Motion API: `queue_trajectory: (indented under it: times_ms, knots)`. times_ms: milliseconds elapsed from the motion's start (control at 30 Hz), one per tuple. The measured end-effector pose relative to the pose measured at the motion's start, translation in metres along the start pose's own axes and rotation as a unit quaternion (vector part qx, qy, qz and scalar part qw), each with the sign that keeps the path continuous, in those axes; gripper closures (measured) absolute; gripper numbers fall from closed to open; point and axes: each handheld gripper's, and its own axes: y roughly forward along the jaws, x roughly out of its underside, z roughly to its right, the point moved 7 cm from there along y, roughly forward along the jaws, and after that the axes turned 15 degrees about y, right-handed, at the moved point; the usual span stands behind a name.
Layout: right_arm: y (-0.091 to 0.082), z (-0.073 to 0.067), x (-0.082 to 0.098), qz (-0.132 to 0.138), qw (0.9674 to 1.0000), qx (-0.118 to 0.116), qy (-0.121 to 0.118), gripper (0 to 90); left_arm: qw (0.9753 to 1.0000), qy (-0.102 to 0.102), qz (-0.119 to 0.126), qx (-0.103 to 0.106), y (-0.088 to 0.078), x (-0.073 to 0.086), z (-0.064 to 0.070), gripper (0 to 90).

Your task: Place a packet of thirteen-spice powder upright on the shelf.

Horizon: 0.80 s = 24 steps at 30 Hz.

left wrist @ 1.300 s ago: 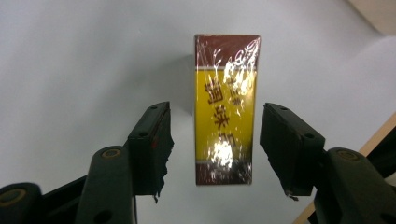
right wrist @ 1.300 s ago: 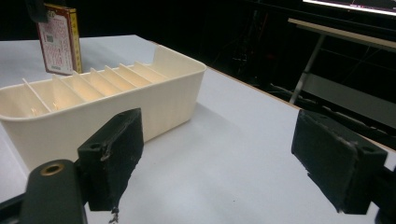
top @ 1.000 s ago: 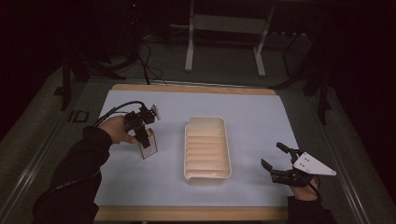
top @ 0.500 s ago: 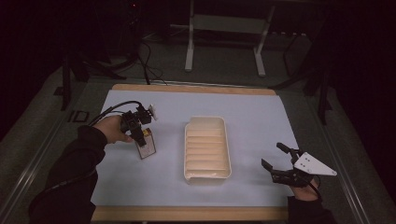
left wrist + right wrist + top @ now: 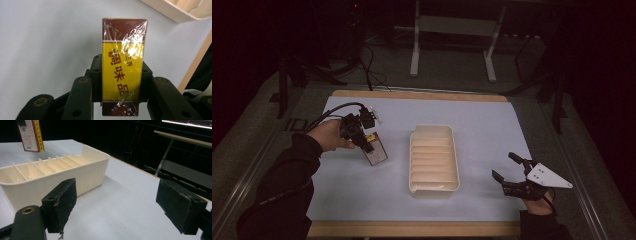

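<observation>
A slim box with a yellow label and brown ends, wrapped in clear film, is clamped between the pads of my left gripper. In the high view the box hangs tilted just above the pale mat, left of the tray, with the left gripper shut on its upper part. The cream tray has several ribbed slots and lies in the middle of the mat. My right gripper rests open near the front right corner with nothing between its pads. From there the box shows beyond the tray.
The pale blue mat covers a wooden table with edges showing at front and back. Metal stand legs and cables lie on the dark floor behind the table. A person's dark sleeve reaches in at the lower left.
The left gripper has lifted the box a little off the mat and tilted it. The right gripper has stayed where it was.
</observation>
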Motion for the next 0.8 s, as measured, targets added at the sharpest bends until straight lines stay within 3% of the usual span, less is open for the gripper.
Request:
queue_trajectory:
  times_ms: [167,333,567,800]
  knots:
    - [0.000,0.000,0.000,-0.001,1.0000,0.001,0.000,16.9,0.9997,0.017,0.018,-0.006,-0.005,-0.007,0.003,67.9]
    - [0.000,0.000,0.000,0.001,1.0000,0.002,-0.001,16.9,0.9992,0.032,0.020,-0.010,-0.011,-0.012,0.006,67.8]
    - [-0.001,0.001,-0.002,0.007,1.0000,0.004,-0.001,17.0,0.9969,0.056,0.053,-0.015,-0.025,-0.026,0.007,67.9]
    - [-0.001,0.000,-0.002,0.007,1.0000,0.002,-0.001,17.0,0.9946,0.081,0.063,-0.017,-0.029,-0.041,0.007,67.8]
